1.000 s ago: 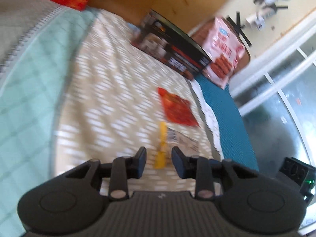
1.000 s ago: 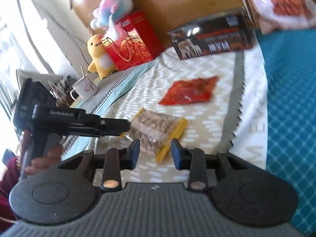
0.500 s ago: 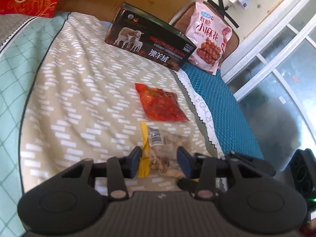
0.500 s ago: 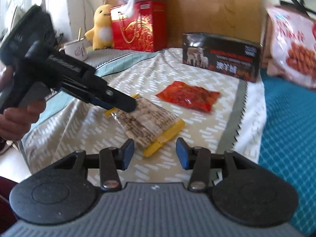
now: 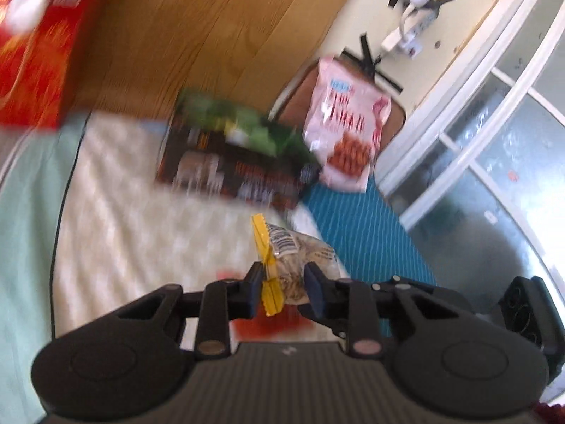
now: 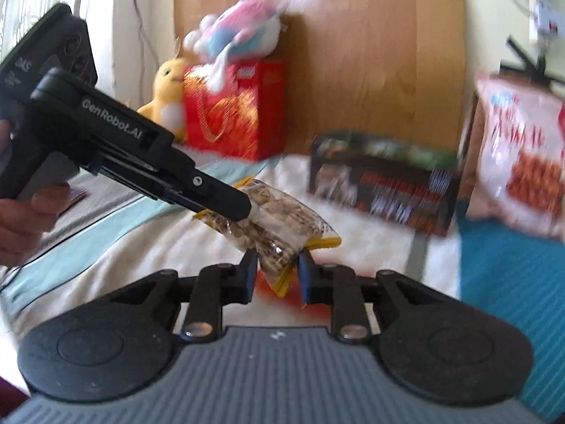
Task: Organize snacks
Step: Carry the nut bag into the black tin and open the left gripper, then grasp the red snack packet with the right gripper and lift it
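A clear snack bag with yellow edges [image 5: 296,261] [image 6: 282,229] is lifted off the bed, held from both ends. My left gripper [image 5: 284,293] is shut on one end; it also shows in the right wrist view [image 6: 226,208], reaching in from the left. My right gripper [image 6: 275,277] is shut on the other end. A red snack packet [image 5: 268,325] [image 6: 303,304] lies on the patterned cover below, mostly hidden behind the fingers.
A dark box [image 5: 236,169] [image 6: 385,187] stands at the back of the bed with a pink snack bag [image 5: 346,134] [image 6: 522,155] beside it. A red gift bag [image 6: 233,120] and plush toys [image 6: 233,31] stand at the wooden headboard. A blue mat [image 5: 363,226] lies right.
Both grippers have closed on the clear snack bag and lifted it off the bed. The views have tilted up and blurred with the motion.
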The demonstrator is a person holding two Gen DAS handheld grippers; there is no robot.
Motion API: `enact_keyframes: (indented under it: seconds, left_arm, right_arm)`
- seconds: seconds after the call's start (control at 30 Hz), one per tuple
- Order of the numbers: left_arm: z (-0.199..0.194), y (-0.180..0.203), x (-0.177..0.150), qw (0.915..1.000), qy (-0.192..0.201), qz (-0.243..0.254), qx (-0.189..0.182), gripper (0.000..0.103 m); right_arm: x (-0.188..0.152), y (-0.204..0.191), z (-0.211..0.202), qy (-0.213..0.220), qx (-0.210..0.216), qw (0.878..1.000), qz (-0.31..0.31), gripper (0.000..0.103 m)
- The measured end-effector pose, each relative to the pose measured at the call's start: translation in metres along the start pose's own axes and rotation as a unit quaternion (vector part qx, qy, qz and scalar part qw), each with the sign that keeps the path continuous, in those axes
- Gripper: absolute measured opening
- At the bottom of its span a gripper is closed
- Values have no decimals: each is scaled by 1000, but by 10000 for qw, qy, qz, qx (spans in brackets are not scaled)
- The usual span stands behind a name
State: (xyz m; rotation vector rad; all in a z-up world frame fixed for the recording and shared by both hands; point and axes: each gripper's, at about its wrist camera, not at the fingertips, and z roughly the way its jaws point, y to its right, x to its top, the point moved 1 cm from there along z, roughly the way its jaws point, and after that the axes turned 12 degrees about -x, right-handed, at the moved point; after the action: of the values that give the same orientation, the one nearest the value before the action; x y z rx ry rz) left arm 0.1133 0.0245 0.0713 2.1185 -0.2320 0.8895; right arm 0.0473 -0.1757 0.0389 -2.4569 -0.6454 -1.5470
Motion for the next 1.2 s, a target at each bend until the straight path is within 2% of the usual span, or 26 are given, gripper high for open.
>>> enact_keyframes:
  seconds: [0.1, 0.27, 0.33, 0.37, 0.4, 0.47, 0.5, 0.6, 0.67, 0.77, 0.87, 0.97, 1.07, 1.2]
  left_arm:
    - [17, -2, 40, 9994, 194, 273, 76, 25]
    - [56, -26, 98, 9980, 413, 336, 355, 26]
    - [78, -39, 112, 9971, 383, 305, 576, 29]
    - [90, -46, 116, 9956, 350, 277, 819, 34]
    - [98, -52, 117, 9939, 296, 250, 1030, 35]
    - [103, -59, 111, 9918, 261, 243, 1225, 35]
    - [99, -59, 106, 9927, 323, 247, 1136, 35]
    - [70, -54, 88, 9937, 573, 325, 903, 37]
    - [50, -50, 71, 9946, 600, 284, 799, 37]
    - [32, -46, 35, 9978, 357, 3, 558, 37]
    - [33, -48, -8, 9981, -156, -552, 232, 37]
    - [41, -42, -42, 9963, -492, -680, 166, 34]
    - [36, -27, -60, 9977, -320, -467, 372, 32]
    - [23, -36, -67, 9954, -202, -895, 266, 32]
  right_arm:
    - [28, 22, 25, 230, -142, 9996, 15, 27]
    - [71, 57, 83, 345, -344, 9988, 57, 27]
    - [80, 66, 107, 311, -506, 9982, -35, 28]
    - [82, 71, 119, 229, -573, 9981, -68, 30]
    - [83, 75, 131, 110, -633, 9979, -73, 33]
    - [80, 85, 141, 42, -849, 9963, 108, 35]
    - [77, 90, 140, 7, -927, 9954, 254, 35]
    - [62, 102, 113, 138, -795, 9945, 662, 39]
    - [49, 105, 91, 116, -678, 9935, 903, 39]
    - [22, 108, 68, -300, -271, 9884, 1465, 39]
    - [-9, 110, 57, -911, 155, 9704, 2232, 39]
    - [-35, 111, 48, -1273, 501, 9442, 2997, 39]
    - [-48, 99, 38, -1297, 760, 9284, 3398, 38]
    - [-50, 77, 32, -1385, 961, 9181, 3586, 38]
